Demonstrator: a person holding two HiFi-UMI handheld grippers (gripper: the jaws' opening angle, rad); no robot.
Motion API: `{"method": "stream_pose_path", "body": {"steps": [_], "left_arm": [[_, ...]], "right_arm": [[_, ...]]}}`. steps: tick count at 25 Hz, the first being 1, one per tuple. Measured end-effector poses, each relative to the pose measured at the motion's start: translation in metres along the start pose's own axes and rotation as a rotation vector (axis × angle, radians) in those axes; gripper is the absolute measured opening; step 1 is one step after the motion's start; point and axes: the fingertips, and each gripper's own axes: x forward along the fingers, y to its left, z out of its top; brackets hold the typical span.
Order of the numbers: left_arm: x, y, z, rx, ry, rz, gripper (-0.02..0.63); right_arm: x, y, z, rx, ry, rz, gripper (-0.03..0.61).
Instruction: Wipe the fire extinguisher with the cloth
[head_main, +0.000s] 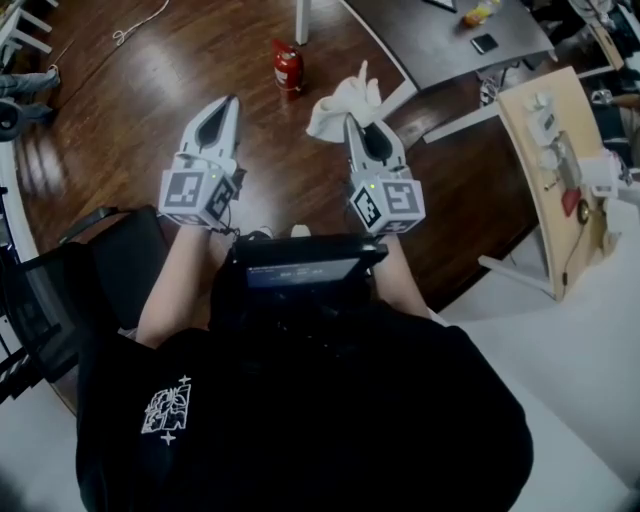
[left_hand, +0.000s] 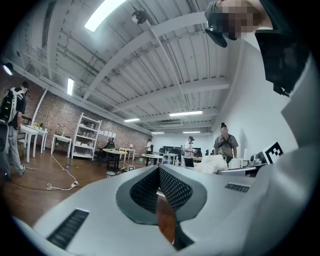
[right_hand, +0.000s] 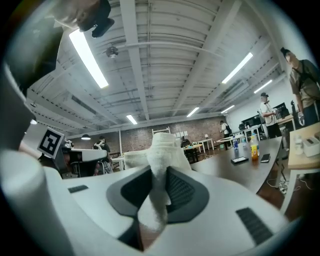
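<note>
The small red metal fire extinguisher (head_main: 288, 66) seemed to stand upright on the dark, shiny wooden floor (head_main: 180, 70). It was far out in front of the person and well apart from both tongs. It stood alone with nothing beside it to hold it up. A hard push with the cloth could have knocked it over and sent it rolling.

The crumpled white cloth (head_main: 343, 100) was pinched in the right tongs (head_main: 356, 128), to the right of the extinguisher and nearer to the person. Only a thin bit of cloth sat between the jaws, and the big bunch stuck out past the tips. A strong rub could have pulled it loose.

The left tongs (head_main: 226, 110) were pressed together with nothing in them, so nothing was steadying the extinguisher.

The extinguisher looked short and round, with a red body and a darker part on top. It was too small in the head view to tell if it was dusty or clean. A long dark desk (head_main: 440, 35) stood far off to the right.
</note>
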Motion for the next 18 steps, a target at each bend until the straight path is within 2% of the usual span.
{"method": "stream_pose_path", "body": {"steps": [5, 10, 18], "left_arm": [[0.015, -0.007, -0.004, -0.013, 0.01, 0.023, 0.002], [0.038, 0.004, -0.009, -0.016, 0.015, 0.022, 0.002], [0.107, 0.052, -0.021, -0.036, 0.009, -0.054, 0.002]], "right_arm": [[0.007, -0.024, -0.007, 0.008, 0.028, 0.017, 0.095], [0.026, -0.04, -0.017, 0.037, 0.052, 0.01, 0.095], [0.098, -0.056, -0.022, 0.021, 0.06, -0.022, 0.095]]}}
